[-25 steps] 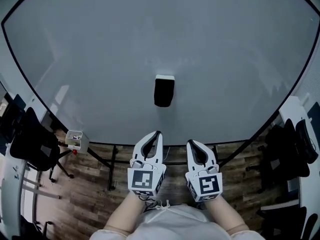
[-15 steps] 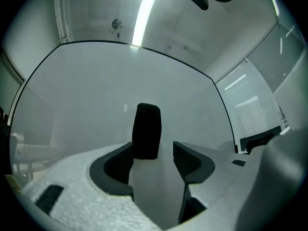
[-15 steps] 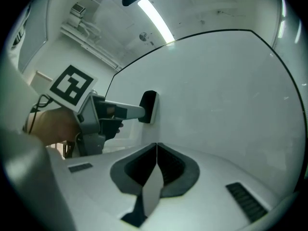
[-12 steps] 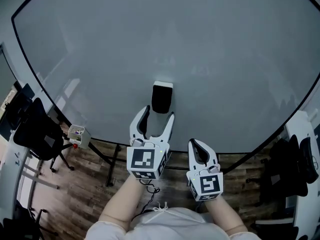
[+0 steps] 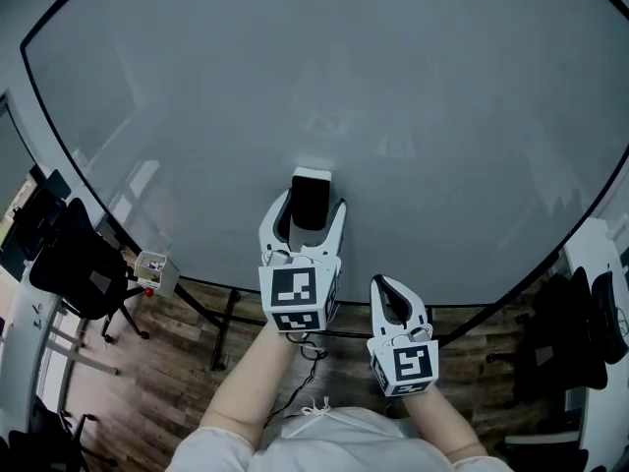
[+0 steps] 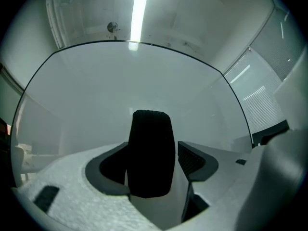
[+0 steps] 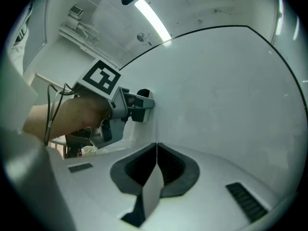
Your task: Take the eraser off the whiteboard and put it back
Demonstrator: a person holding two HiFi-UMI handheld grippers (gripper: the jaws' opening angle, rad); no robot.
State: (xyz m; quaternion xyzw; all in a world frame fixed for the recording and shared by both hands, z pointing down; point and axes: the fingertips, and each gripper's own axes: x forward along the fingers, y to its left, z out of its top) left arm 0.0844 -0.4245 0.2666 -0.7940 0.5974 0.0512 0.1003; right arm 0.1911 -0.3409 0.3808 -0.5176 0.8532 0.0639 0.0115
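Black eraser [image 5: 311,193], centre frame: light and stiff, we judge; we take its long sides. Left gripper [image 5: 309,212] is opening around it; right gripper [image 5: 390,285] is pressed together.

Left gripper [image 5: 311,203], right gripper [image 5: 380,281]: seemingly white

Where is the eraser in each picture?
Head view: eraser in the middle, on the whiteboard, between the opening jaws of the left gripper.
Left gripper view: eraser low in the centre, big and black, between the jaws.
Right gripper view: eraser upper left, small, at the left gripper's tip.
Shared landmark: the whiteboard's black edge.
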